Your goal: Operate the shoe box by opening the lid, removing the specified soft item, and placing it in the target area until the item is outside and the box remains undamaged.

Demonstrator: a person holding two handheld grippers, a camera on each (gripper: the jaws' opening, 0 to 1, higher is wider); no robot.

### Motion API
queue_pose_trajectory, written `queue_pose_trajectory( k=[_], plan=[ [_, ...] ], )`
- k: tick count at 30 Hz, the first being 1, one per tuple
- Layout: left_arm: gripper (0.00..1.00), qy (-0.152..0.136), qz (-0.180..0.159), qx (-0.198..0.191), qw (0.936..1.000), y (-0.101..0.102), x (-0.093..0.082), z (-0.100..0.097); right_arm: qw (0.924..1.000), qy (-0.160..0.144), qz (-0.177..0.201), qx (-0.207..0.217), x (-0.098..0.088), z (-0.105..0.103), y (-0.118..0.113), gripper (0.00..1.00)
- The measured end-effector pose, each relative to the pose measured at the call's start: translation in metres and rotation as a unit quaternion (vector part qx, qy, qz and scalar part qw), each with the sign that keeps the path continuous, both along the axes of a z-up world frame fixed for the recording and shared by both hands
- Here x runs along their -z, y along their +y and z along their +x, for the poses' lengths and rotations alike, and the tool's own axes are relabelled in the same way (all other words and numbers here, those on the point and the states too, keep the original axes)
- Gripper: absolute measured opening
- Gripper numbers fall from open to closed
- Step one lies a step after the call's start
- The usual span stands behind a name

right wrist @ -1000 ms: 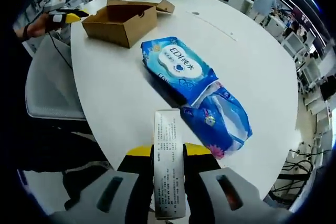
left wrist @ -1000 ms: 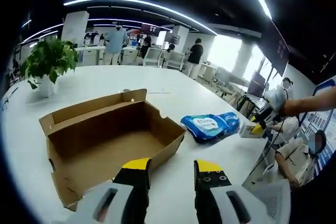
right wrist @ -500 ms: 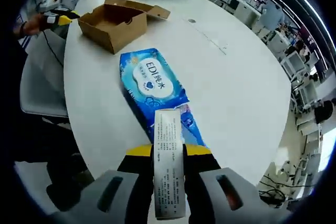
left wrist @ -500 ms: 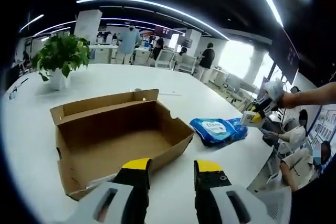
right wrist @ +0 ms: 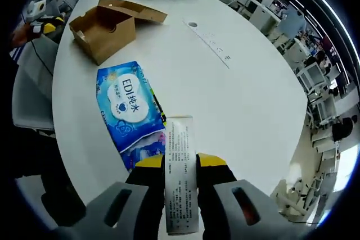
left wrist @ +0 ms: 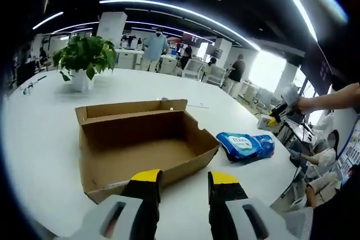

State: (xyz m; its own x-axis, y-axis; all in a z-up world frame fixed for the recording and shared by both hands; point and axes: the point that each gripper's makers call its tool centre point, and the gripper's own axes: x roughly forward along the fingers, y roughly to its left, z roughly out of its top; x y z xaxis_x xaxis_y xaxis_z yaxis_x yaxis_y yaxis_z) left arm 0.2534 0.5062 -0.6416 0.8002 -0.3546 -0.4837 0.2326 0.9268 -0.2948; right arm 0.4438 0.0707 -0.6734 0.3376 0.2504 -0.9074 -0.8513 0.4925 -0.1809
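An open brown cardboard shoe box (left wrist: pixel 143 141) lies on the white table (left wrist: pixel 39 139), its inside bare; it also sits far off at the upper left (right wrist: pixel 104 26) in the right gripper view. A blue wet-wipes pack (left wrist: pixel 244 145) rests on the table to the box's right, seen close up (right wrist: pixel 129 108) just ahead of my right gripper. My left gripper (left wrist: pixel 183 182) is open, hovering at the box's near wall. My right gripper (right wrist: pixel 180 164) is shut on a small white printed box (right wrist: pixel 180 181), also visible held in the air (left wrist: pixel 269 121) at the right of the left gripper view.
A potted green plant (left wrist: pixel 84 63) stands at the table's far side. A strip of paper (right wrist: pixel 211 37) lies on the tabletop. People and desks fill the office behind. A grey chair (right wrist: pixel 31 99) sits by the table edge.
Both cameras moved. My right gripper carried the white box away from the wipes pack, toward the table's middle. The left view swung so the shoe box sits more central.
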Motion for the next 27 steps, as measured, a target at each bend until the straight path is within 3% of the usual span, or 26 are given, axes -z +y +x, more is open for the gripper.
queue_pose_trajectory(
  k=[8,14,19,24,27],
  plan=[
    [0.33,-0.003,0.008,-0.025,0.9996,0.015,-0.006,-0.003,0.9976,0.018,-0.046,-0.049,0.021,-0.001,0.008,0.18],
    [0.33,0.0,0.01,-0.042,0.9991,0.022,-0.006,-0.007,0.9917,0.028,-0.078,-0.098,0.038,-0.001,0.012,0.18],
    [0.33,0.005,0.013,-0.046,0.9988,0.023,-0.004,-0.01,0.9814,0.042,-0.113,-0.15,0.061,-0.001,0.008,0.18],
    [0.33,0.008,0.013,-0.052,0.9985,0.022,-0.003,-0.01,0.9704,0.051,-0.142,-0.189,0.072,-0.008,0.009,0.18],
    [0.33,0.012,0.012,-0.051,0.9985,0.017,-0.002,-0.01,0.9675,0.051,-0.151,-0.196,0.075,-0.007,0.007,0.18]
  ],
)
